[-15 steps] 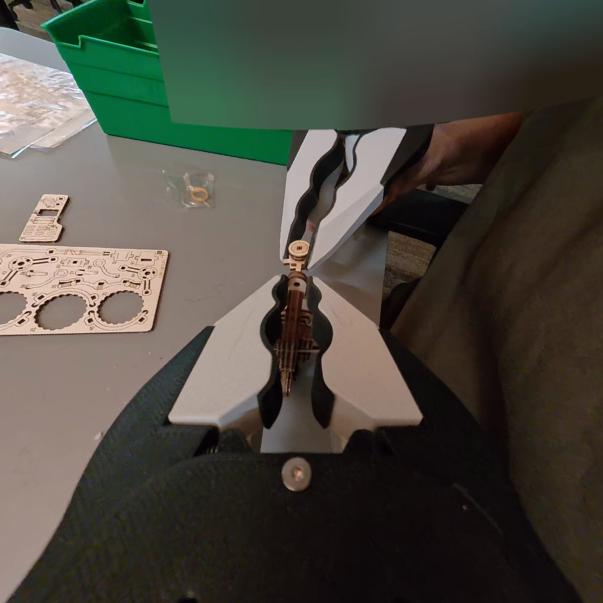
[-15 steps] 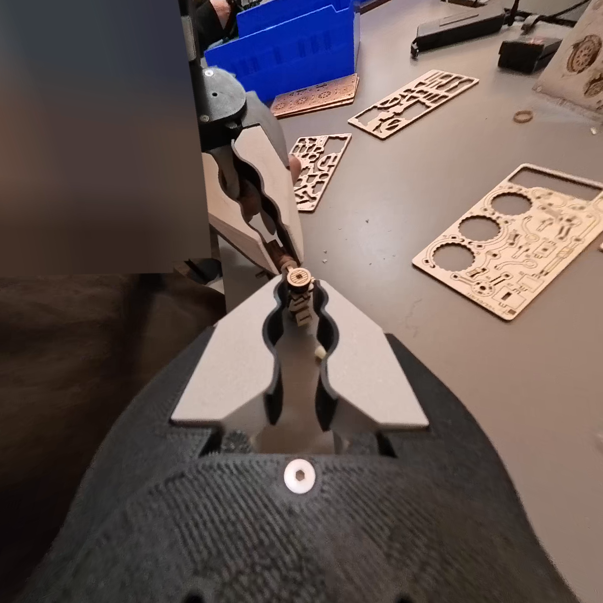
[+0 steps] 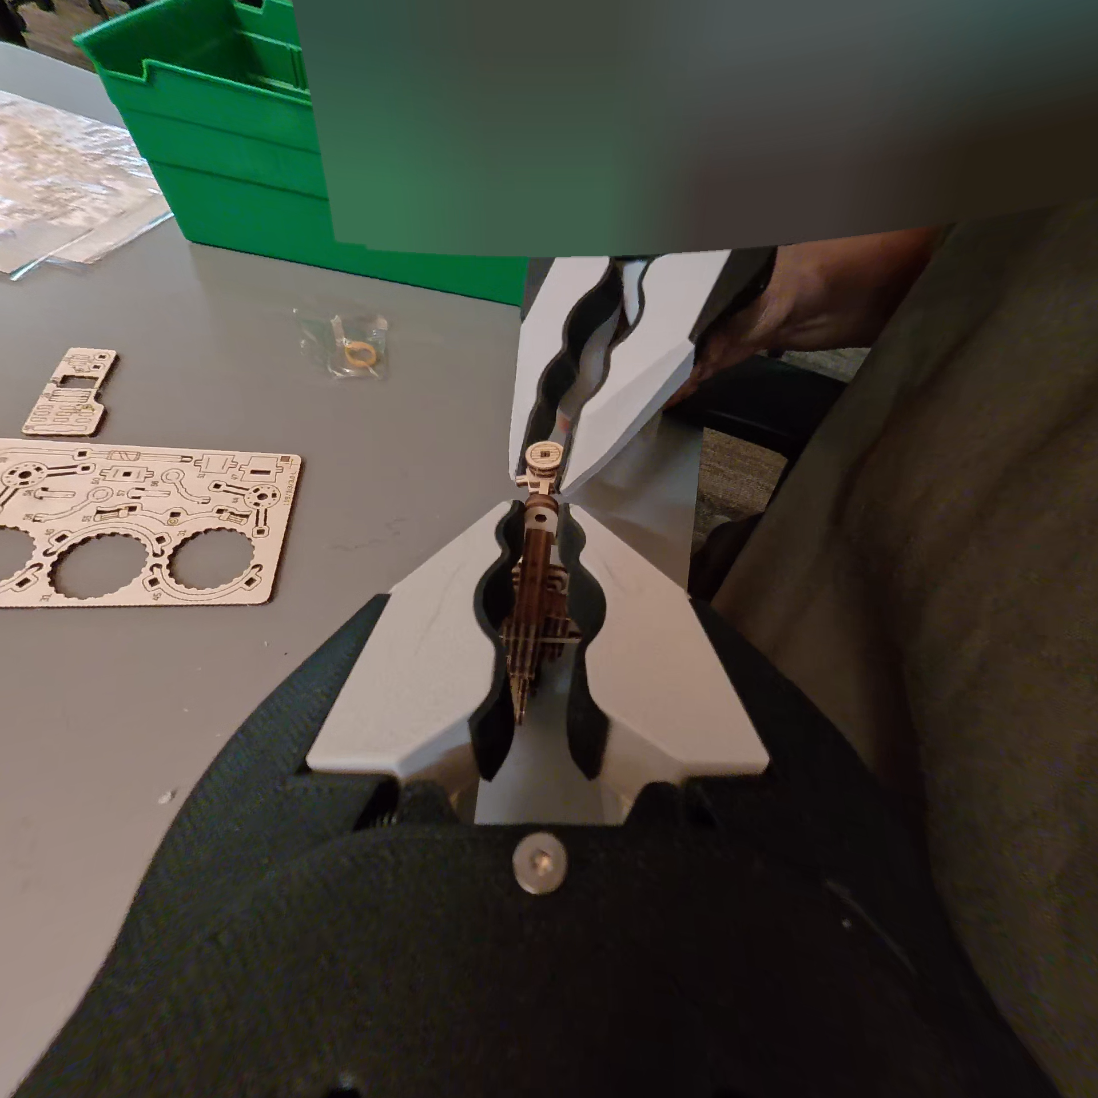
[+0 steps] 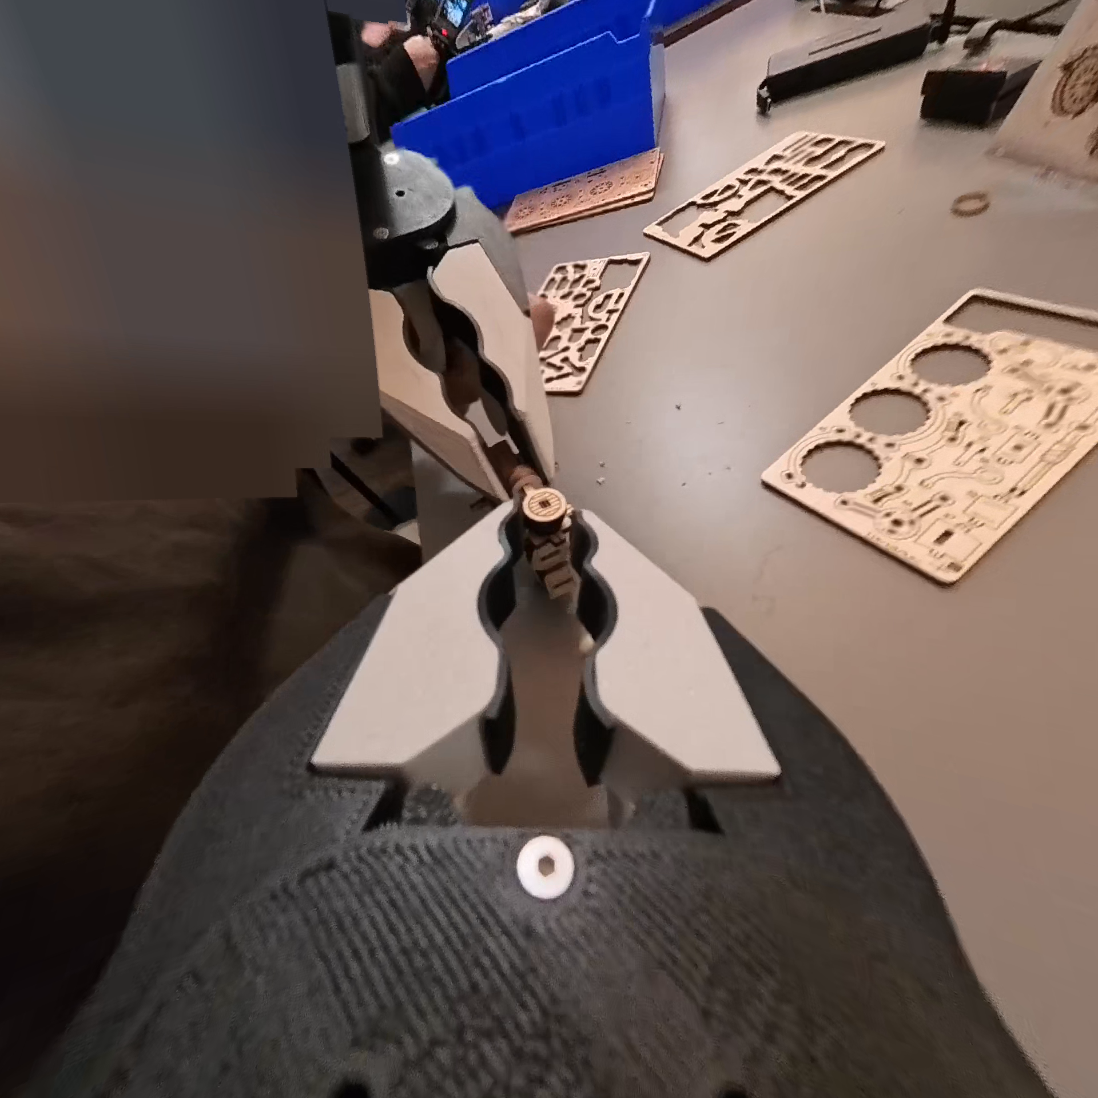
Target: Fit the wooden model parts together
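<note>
Dark, layered wood fills the gap between my left jaws: the left gripper (image 3: 539,505) is clamped on a dark wooden assembly (image 3: 535,600) of stacked laser-cut plates, whose pale rounded end pokes out just past the tips. My right gripper (image 4: 545,517) meets it tip to tip above the edge of the grey table (image 3: 196,683), its jaws closed on a small pale part (image 4: 543,510) with a round cap and a square hole in its middle. In the left wrist view that small part (image 3: 543,460) sits at the right gripper's tips, its stem reaching down to touch the pale end of the assembly; whether the two are fully seated I cannot tell. On the table to my left lies a punched wooden sheet (image 3: 148,529) with round toothed cut-outs, a smaller sheet (image 3: 71,392) beyond it, a clear bag with a yellow ring (image 3: 350,350) and a green bin (image 3: 220,142). From the right wrist view, the table carries a wooden sheet with three round holes (image 4: 950,439), two more cut-out sheets (image 4: 594,321) (image 4: 766,190), and a blue bin (image 4: 546,107) farther back.
</note>
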`<state>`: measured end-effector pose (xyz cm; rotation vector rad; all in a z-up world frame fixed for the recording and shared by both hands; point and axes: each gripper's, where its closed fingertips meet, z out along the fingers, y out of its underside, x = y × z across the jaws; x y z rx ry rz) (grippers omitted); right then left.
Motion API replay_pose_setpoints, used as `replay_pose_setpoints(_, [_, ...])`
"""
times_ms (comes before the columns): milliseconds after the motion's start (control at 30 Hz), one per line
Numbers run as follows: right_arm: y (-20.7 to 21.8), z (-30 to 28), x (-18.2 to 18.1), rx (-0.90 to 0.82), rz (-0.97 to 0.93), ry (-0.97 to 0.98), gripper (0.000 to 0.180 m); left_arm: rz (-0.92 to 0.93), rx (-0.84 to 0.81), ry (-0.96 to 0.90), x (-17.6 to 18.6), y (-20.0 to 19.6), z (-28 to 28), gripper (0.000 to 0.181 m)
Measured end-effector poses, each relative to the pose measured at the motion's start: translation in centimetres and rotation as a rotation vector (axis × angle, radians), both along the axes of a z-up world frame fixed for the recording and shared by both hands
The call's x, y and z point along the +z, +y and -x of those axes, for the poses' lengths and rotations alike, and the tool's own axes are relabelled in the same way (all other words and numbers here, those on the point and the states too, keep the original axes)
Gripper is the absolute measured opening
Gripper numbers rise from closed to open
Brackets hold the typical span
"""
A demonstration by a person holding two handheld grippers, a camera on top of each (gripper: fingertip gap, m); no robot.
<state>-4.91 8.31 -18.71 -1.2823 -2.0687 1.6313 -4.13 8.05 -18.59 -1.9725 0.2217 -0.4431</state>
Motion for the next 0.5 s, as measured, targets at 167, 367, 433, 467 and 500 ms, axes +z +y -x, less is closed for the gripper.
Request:
replay_pose_setpoints(167, [0.01, 0.03, 0.06, 0.019, -0.177, 0.111, 0.013, -0.002, 0.002, -0.006, 0.02, 0.06, 0.04, 0.009])
replay_pose_setpoints(367, [0.06, 0.22, 0.03, 0.003, 0.021, -0.011, 0.013, -0.003, 0.012, -0.007, 0.02, 0.1, 0.2, 0.009])
replay_pose_setpoints(433, [0.03, 0.24, 0.06, 0.005, -0.031, 0.035, 0.013, -0.003, 0.006, -0.014, 0.04, 0.07, 0.19, 0.009])
replay_pose_setpoints(467, [0.01, 0.21, 0.11, 0.012, -0.084, 0.076, 0.013, -0.003, 0.004, -0.019, 0.05, 0.05, 0.17, 0.009])
replay_pose_setpoints(500, [-0.03, 0.17, 0.13, 0.019, -0.146, 0.125, 0.013, -0.006, 0.001, -0.023, 0.07, 0.04, 0.13, 0.009])
